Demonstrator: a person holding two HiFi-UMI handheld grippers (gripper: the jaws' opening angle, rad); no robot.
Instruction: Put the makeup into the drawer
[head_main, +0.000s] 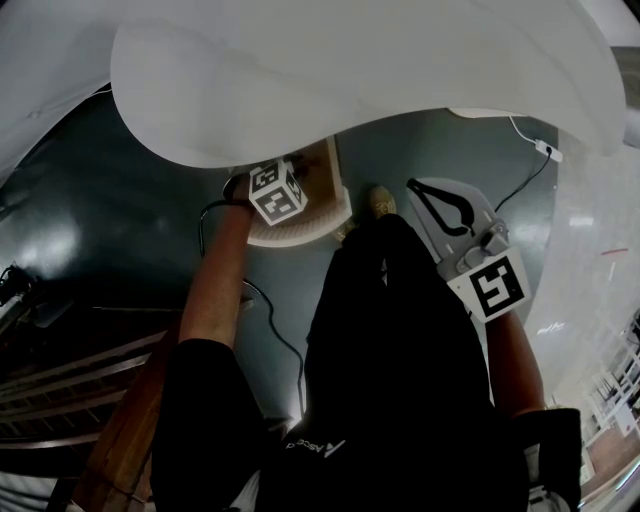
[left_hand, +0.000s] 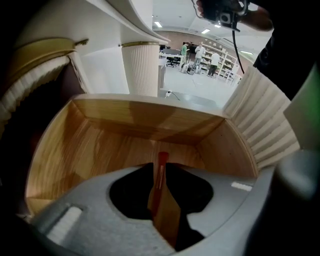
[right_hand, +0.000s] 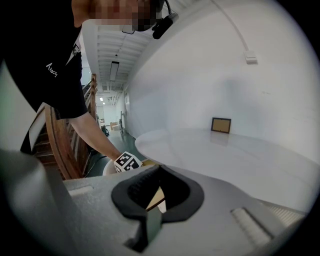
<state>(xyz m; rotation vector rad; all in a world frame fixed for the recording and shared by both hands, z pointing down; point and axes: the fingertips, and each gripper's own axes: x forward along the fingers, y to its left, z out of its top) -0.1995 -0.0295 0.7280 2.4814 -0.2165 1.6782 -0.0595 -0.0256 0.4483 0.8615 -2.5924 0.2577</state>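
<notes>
A thin red makeup tube (left_hand: 159, 181) shows in the left gripper view inside the open wooden drawer (left_hand: 150, 125), with its far end towards the back wall. My left gripper (left_hand: 162, 167) points steeply down into that drawer. Its jaws stand a little apart around the tube, which lies close to the left pad, and drawer wood shows on its right. In the head view the left gripper's marker cube (head_main: 277, 192) hangs over the rounded drawer (head_main: 328, 208). My right gripper (head_main: 412, 185) hovers to the right over the floor, jaw tips together and nothing held.
A broad white tabletop (head_main: 350, 80) overhangs the drawer. A fluted white pedestal (left_hand: 142, 67) stands behind it and a ribbed white panel (left_hand: 265, 125) runs along its right. A cable (head_main: 280, 340) trails on the dark floor. Wooden rails (head_main: 110, 400) are at the left.
</notes>
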